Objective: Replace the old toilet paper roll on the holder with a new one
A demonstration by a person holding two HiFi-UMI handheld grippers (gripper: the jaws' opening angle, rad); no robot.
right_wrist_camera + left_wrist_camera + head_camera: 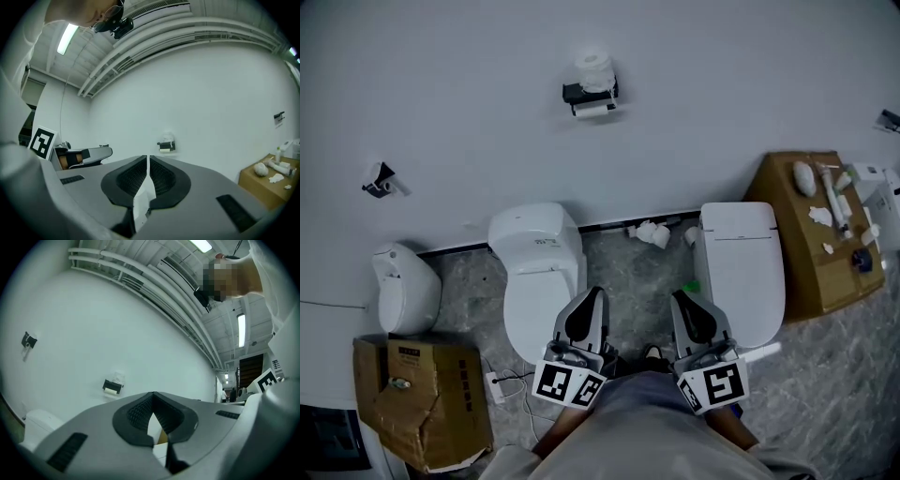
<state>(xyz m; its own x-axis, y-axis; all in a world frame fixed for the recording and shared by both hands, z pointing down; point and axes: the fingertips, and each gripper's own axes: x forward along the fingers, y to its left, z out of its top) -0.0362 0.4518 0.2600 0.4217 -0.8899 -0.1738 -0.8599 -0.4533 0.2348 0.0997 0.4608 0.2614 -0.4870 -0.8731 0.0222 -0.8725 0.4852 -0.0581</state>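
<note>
The black toilet paper holder (589, 95) is fixed high on the white wall, with a flat white roll (593, 110) in it and a fuller roll (595, 67) standing on top. The holder also shows small in the left gripper view (112, 386) and in the right gripper view (165, 146). My left gripper (592, 294) and right gripper (682, 296) are held side by side close to the person's body, far from the wall. Both point towards it. The left gripper (153, 395) and the right gripper (147, 158) are shut, with nothing between the pads.
Two white toilets (539, 272) (741, 267) stand against the wall, with crumpled paper (652, 232) on the floor between them. A white fixture (405, 286) and a torn cardboard box (417, 398) are at the left. A second box (797, 253) with small items stands at the right.
</note>
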